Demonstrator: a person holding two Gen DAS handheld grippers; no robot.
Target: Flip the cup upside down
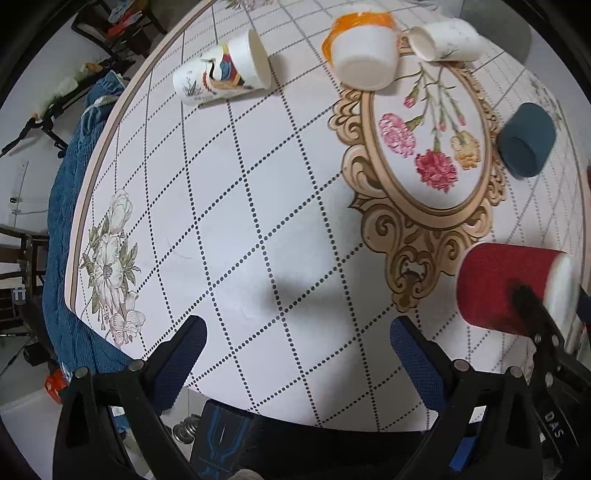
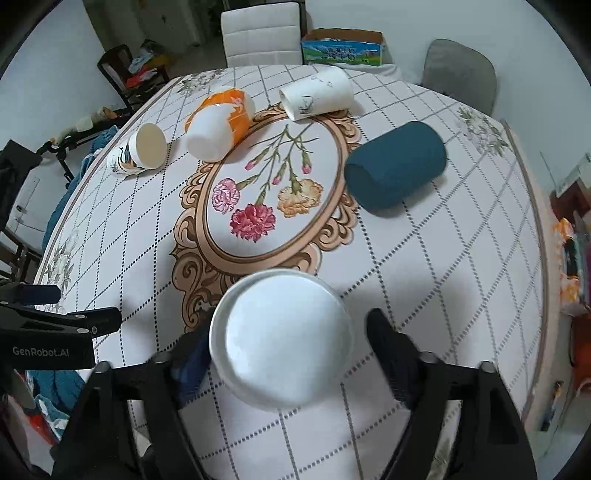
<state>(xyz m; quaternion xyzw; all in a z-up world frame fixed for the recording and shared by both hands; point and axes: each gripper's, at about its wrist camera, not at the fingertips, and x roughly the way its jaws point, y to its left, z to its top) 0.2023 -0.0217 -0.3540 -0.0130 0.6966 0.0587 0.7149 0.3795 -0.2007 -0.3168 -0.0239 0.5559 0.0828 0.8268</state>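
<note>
A red cup with a white base stands mouth-down on the flowered tablecloth, base towards the right wrist camera. My right gripper straddles it with its jaws open. The right finger stands clear of the cup wall, while the left finger is blurred close beside the cup. In the left wrist view one right finger crosses the red cup. My left gripper hangs open above the table's near edge with nothing between its fingers. It also shows at the left edge of the right wrist view.
Several other cups lie on their sides at the far half of the table: a crane-patterned white cup, an orange-and-white cup, a white cup and a dark teal cup. Chairs and a box stand beyond the table.
</note>
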